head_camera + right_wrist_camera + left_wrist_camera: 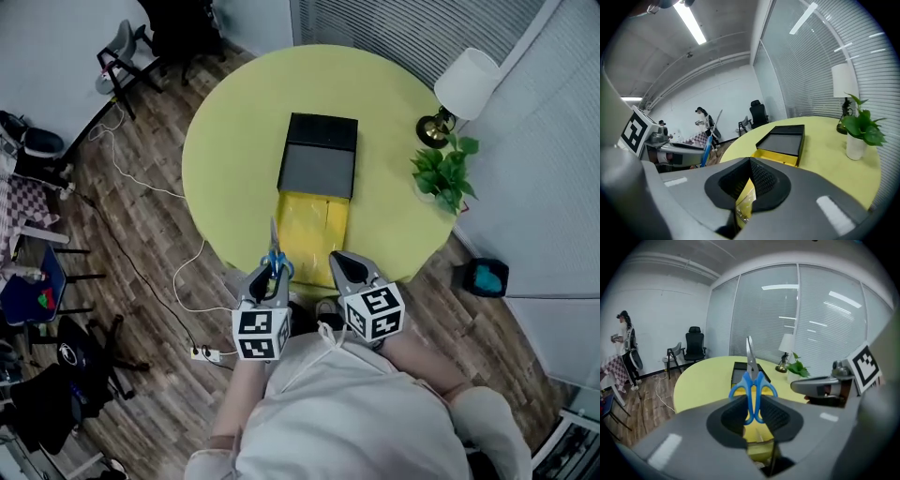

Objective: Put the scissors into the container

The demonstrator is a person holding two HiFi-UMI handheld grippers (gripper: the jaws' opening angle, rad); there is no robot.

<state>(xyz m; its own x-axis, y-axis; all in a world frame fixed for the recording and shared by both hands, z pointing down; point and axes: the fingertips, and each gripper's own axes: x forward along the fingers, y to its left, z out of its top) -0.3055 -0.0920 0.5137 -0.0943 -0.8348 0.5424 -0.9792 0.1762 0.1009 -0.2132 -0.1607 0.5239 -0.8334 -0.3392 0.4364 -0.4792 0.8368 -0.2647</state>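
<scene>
In the head view, the left gripper is squeezing the blue scissors at the near edge of the yellow table, short of the black container. In the left gripper view, the handles are sitting tight between its jaws, with the blades sticking up. In the right gripper view, the right gripper is pressing its jaws together on nothing, and the scissors are showing off to its left.
</scene>
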